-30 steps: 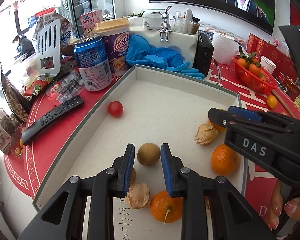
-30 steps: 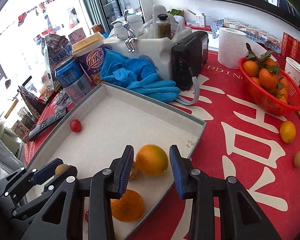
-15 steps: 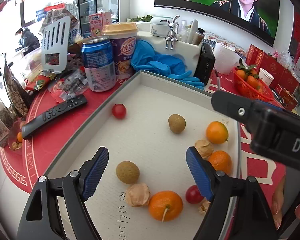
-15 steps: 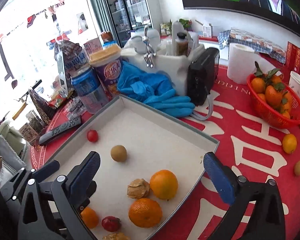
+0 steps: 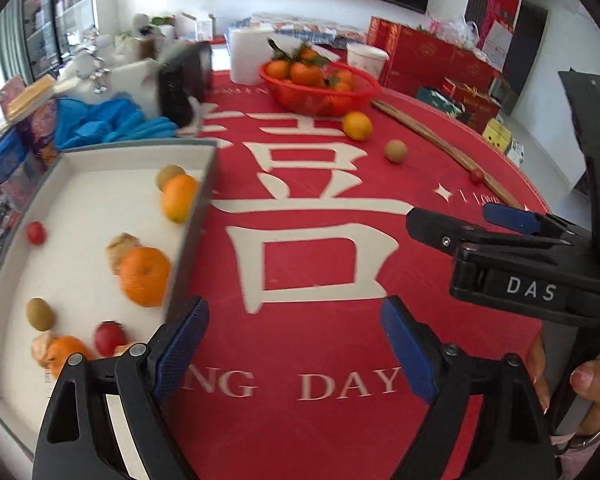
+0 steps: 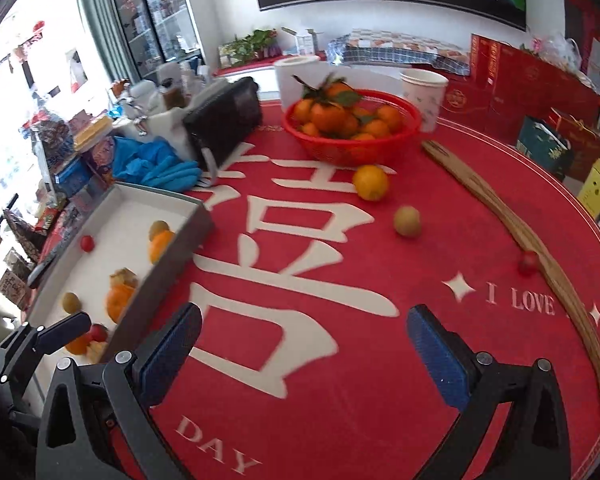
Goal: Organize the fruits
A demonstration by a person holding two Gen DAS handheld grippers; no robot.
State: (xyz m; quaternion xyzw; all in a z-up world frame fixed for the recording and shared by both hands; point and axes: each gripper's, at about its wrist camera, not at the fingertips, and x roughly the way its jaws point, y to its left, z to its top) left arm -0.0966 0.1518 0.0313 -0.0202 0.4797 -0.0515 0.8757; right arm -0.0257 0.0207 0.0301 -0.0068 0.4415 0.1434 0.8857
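Observation:
A grey tray (image 5: 188,236) at the left holds several fruits: oranges (image 5: 144,276), brown kiwis (image 5: 40,314), red cherry tomatoes (image 5: 109,337) and papery husked fruits. It also shows in the right wrist view (image 6: 180,256). On the red tablecloth lie a loose orange (image 6: 371,182), a kiwi (image 6: 407,221) and a cherry tomato (image 6: 528,262). My left gripper (image 5: 294,344) is open and empty over the cloth beside the tray. My right gripper (image 6: 304,356) is open and empty, also seen in the left wrist view (image 5: 500,236).
A red basket (image 6: 352,124) of tangerines stands at the back. A long wooden stick (image 6: 540,248) lies along the right. Blue gloves (image 6: 156,164), a black box (image 6: 224,120), a paper cup (image 6: 424,96), a paper roll and gift boxes crowd the table's far side.
Both grippers have swung right, away from the tray and over the red cloth. A second ago each was shut on a fruit; both opened and left the fruits in the tray.

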